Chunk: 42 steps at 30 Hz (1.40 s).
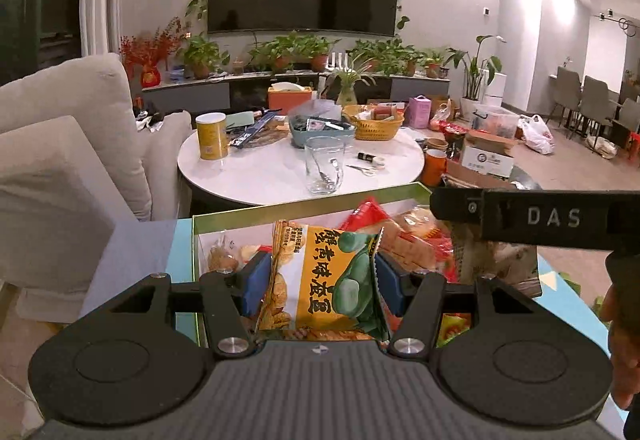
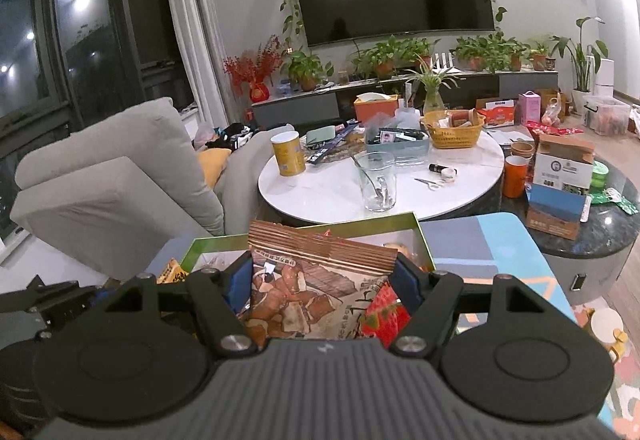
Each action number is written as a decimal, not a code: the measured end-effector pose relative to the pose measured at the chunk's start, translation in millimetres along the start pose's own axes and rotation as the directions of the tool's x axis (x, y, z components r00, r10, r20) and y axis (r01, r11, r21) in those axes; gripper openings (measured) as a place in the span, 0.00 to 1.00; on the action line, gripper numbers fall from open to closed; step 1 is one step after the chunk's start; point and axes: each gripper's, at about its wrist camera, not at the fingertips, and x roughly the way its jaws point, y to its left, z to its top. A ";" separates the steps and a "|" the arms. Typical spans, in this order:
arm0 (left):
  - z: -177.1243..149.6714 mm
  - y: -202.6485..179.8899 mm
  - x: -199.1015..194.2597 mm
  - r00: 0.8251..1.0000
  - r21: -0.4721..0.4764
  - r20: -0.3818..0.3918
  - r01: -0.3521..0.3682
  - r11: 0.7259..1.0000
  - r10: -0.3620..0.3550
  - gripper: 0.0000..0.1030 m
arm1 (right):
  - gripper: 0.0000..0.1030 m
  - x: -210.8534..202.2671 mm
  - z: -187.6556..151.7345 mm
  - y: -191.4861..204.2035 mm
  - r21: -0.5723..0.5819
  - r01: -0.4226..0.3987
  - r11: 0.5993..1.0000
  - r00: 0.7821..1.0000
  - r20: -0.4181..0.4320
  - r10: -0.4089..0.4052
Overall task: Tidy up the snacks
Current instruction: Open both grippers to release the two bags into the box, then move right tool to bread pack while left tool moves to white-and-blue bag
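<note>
Living room, cluttered round table [image 1: 280, 176] behind. Left gripper [image 1: 320, 280] clamps yellow snack bag [image 1: 320, 276]; right gripper [image 2: 324, 292] clamps brown snack bag [image 2: 312, 280]. Both bags hang over green-rimmed box [image 1: 304, 202] of snacks. Keep grips firm, clear the rim, don't tangle bags.

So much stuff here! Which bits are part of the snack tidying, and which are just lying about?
Part of the job:
- yellow snack packet, in the left gripper
- brown snack packet, in the right gripper
- green-rimmed snack box

Lying about:
- glass
- yellow canister
- wicker basket
- scissors
</note>
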 end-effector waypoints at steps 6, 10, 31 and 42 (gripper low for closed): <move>-1.0 1.9 20.3 1.000 -0.005 -0.024 -0.007 1.000 0.007 0.52 | 0.59 16.4 -1.6 -1.7 0.009 0.009 1.000 1.000 -0.025 -0.009; -3.2 2.6 28.9 0.999 -0.009 -0.036 -0.018 1.000 0.018 0.56 | 0.59 22.2 -1.5 -1.3 0.017 0.020 1.000 0.999 -0.031 -0.019; -11.7 5.8 0.5 0.995 -0.030 -0.021 -0.094 0.995 0.093 0.71 | 0.60 -13.8 -17.2 -33.2 0.079 0.106 0.991 0.993 -0.052 -0.102; -26.1 -15.5 -25.9 0.998 -0.006 -0.024 -0.053 0.999 0.053 0.73 | 0.60 -38.3 -37.9 -58.0 0.114 0.158 0.981 0.985 -0.093 -0.148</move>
